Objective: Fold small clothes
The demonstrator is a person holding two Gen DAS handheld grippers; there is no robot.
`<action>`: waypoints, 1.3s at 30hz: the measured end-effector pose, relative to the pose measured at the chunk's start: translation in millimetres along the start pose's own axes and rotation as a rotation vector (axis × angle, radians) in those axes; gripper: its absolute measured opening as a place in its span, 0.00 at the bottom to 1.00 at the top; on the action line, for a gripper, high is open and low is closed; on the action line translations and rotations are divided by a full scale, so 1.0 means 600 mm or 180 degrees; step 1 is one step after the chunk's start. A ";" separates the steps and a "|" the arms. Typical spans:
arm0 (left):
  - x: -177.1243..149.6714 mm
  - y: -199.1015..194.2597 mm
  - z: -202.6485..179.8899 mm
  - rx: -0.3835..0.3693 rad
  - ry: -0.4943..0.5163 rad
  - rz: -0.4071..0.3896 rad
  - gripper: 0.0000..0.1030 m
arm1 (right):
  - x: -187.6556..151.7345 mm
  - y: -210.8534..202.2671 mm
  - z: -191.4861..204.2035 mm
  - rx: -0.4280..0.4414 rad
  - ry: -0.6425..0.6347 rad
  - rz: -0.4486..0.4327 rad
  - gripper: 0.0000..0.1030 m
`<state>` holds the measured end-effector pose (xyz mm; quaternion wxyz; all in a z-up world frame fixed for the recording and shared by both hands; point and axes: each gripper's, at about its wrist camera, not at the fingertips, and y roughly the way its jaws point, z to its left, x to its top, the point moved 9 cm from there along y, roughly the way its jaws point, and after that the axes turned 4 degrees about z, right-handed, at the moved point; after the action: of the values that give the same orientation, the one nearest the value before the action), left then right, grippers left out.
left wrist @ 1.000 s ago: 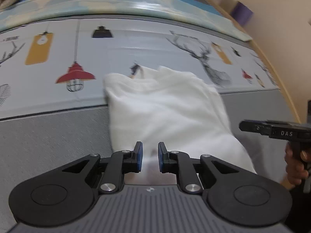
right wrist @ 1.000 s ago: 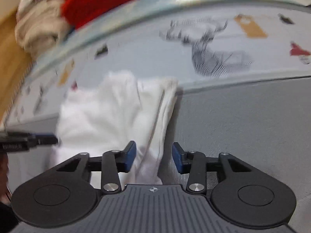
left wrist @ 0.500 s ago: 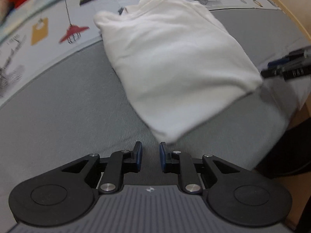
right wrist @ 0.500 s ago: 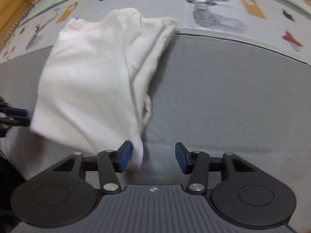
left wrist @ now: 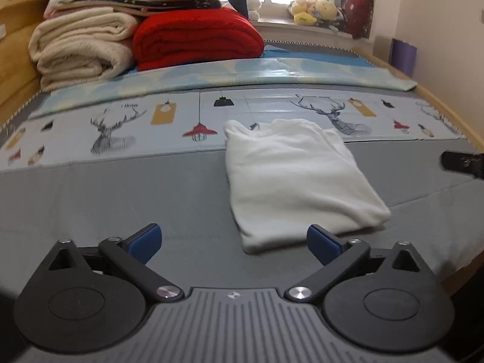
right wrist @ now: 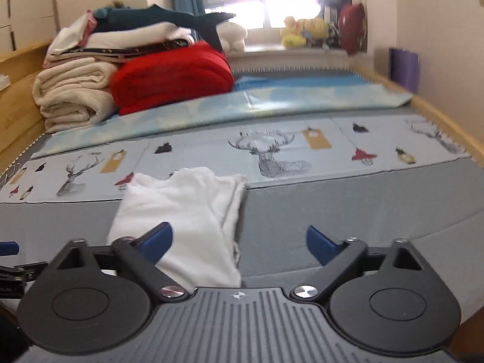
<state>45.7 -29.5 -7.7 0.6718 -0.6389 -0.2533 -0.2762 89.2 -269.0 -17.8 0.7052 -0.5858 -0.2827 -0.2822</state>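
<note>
A white garment (left wrist: pixel 296 178) lies folded into a compact rectangle on the grey bed surface (left wrist: pixel 121 199), its far end on the printed sheet. In the right wrist view the garment (right wrist: pixel 187 211) lies left of centre. My left gripper (left wrist: pixel 233 242) is open and empty, held back from the garment's near edge. My right gripper (right wrist: pixel 239 242) is open and empty, its left finger (right wrist: pixel 158 239) in front of the cloth, apart from it. The right gripper's tip shows at the right edge of the left wrist view (left wrist: pixel 462 161).
A printed sheet with deer and lamps (left wrist: pixel 121 124) lies across the bed. Folded cream blankets (left wrist: pixel 81 48) and a red quilt (left wrist: pixel 196 39) are stacked at the back left. Wooden bed rails (left wrist: pixel 447 112) run along the right. Plush toys (left wrist: pixel 314 10) sit on the windowsill.
Both grippers opened wide, let go of the garment and pulled back and levelled out. The folded garment now rests flat on the bed.
</note>
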 end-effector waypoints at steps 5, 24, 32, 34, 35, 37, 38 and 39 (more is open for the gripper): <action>-0.028 0.034 -0.034 -0.0074 0.0070 0.0238 0.99 | -0.029 0.025 0.015 0.0031 0.0110 0.0298 0.96; -0.029 0.100 -0.036 0.0021 -0.0127 0.0531 0.99 | -0.067 0.091 0.059 -0.0025 -0.0145 0.0619 0.96; -0.025 0.097 -0.032 0.0003 -0.0157 0.0493 0.99 | -0.071 0.091 0.074 0.0036 -0.0275 0.0624 0.96; -0.025 0.097 -0.033 0.0003 -0.0147 0.0489 0.99 | -0.071 0.091 0.078 0.0053 -0.0298 0.0625 0.96; -0.025 0.097 -0.033 0.0002 -0.0140 0.0487 0.99 | -0.071 0.091 0.079 0.0060 -0.0308 0.0623 0.96; -0.025 0.097 -0.033 0.0000 -0.0139 0.0483 0.99 | -0.072 0.090 0.081 0.0070 -0.0331 0.0620 0.96; -0.024 0.097 -0.033 -0.0001 -0.0138 0.0482 0.99 | -0.072 0.090 0.082 0.0072 -0.0340 0.0619 0.96; -0.025 0.097 -0.033 -0.0002 -0.0138 0.0483 0.99 | -0.072 0.090 0.083 0.0074 -0.0346 0.0618 0.96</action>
<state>75.2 -46.5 -60.7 0.6850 -0.6623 -0.2186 -0.2106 95.5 -208.9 -77.7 0.7195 -0.6167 -0.2657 -0.1771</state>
